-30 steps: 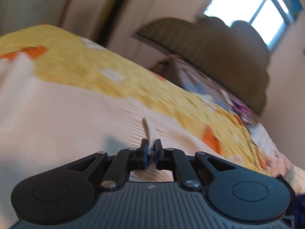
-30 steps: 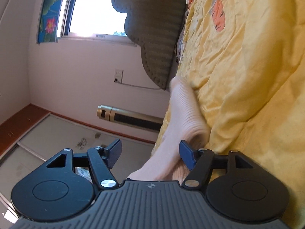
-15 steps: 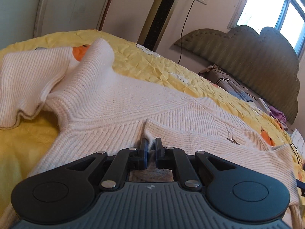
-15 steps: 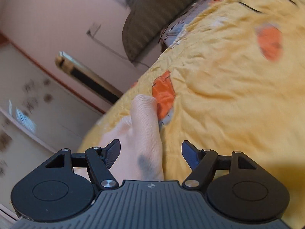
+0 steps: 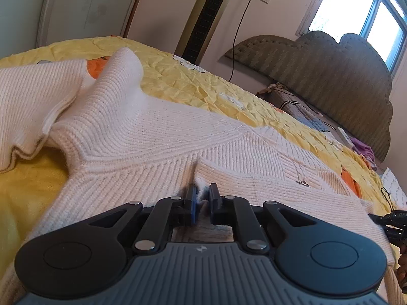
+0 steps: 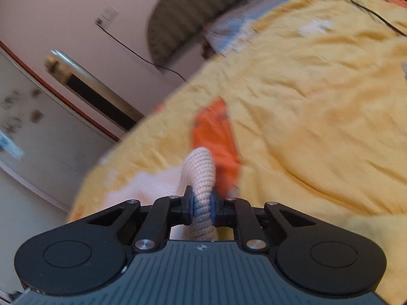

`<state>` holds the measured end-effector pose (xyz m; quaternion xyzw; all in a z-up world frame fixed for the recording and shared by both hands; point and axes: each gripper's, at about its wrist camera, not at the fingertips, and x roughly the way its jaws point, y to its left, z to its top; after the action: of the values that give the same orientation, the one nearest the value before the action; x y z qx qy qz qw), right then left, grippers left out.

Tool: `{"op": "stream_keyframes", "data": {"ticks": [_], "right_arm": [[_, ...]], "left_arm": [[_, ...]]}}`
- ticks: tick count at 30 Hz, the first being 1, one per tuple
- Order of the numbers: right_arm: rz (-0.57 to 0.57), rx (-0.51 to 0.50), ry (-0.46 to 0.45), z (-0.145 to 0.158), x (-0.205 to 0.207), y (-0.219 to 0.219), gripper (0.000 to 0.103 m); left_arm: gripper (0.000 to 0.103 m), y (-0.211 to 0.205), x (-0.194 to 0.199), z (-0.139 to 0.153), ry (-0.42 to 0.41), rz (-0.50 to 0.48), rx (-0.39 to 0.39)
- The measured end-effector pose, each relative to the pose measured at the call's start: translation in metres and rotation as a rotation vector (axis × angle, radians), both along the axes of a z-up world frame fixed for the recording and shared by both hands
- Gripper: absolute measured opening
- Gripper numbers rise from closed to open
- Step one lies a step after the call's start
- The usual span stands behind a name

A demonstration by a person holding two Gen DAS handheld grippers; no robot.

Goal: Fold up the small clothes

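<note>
A cream knitted sweater lies spread on a yellow bedspread, one sleeve bunched at the upper left. My left gripper is shut on a fold of the sweater's ribbed edge, low against the bed. In the right wrist view my right gripper is shut on a rolled ribbed edge of the same sweater, which pokes up between the jaws over the bedspread. The other gripper shows at the right edge of the left wrist view.
A padded headboard with pillows and folded cloth stands at the far end. A tall tower fan and a wall cord are behind the bed. A black cable lies on the bedspread.
My right gripper was open around the sweater edge and has shut on it. The left gripper stays shut on the fold and has come down to the bed with the sweater spread out.
</note>
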<state>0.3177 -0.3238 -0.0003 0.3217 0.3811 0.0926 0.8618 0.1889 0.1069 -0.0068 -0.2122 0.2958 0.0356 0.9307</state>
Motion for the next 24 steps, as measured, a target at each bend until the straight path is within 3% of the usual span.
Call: {"op": "stream_keyframes", "data": {"ticks": [1, 3, 5, 8, 11, 12, 13, 17, 19, 24], "right_arm": [[0.013, -0.041, 0.007, -0.007, -0.002, 0.004, 0.014], [-0.016, -0.005, -0.023, -0.010, -0.010, 0.002, 0.016], [-0.052, 0.036, -0.037, -0.004, -0.015, -0.002, 0.025], [-0.089, -0.098, -0.127, 0.028, -0.029, 0.013, 0.028], [0.041, -0.217, -0.240, 0.057, -0.043, 0.053, 0.030], [0.098, -0.244, -0.247, 0.060, -0.044, 0.068, 0.042], [0.157, -0.268, -0.244, 0.060, -0.043, 0.083, 0.051], [0.246, -0.400, -0.118, 0.022, -0.030, 0.119, 0.050], [0.245, -0.450, -0.229, 0.007, -0.044, 0.122, 0.046], [0.241, -0.532, -0.239, 0.009, -0.049, 0.137, 0.050]], "left_arm": [[0.011, 0.000, -0.001, 0.000, -0.001, 0.001, -0.003], [0.011, 0.001, -0.001, -0.001, -0.002, 0.002, -0.013], [0.011, 0.002, -0.002, -0.001, -0.003, 0.003, -0.021], [0.011, 0.004, -0.001, -0.001, -0.005, 0.006, -0.035], [0.011, 0.006, -0.001, -0.002, -0.006, 0.007, -0.040], [0.011, 0.006, -0.001, -0.002, -0.006, 0.007, -0.041], [0.011, 0.006, -0.001, -0.002, -0.006, 0.007, -0.041], [0.011, 0.007, -0.002, -0.002, -0.007, 0.008, -0.047], [0.011, 0.007, -0.003, -0.002, -0.009, 0.009, -0.054], [0.012, 0.013, -0.015, 0.003, -0.013, 0.026, -0.101]]}}
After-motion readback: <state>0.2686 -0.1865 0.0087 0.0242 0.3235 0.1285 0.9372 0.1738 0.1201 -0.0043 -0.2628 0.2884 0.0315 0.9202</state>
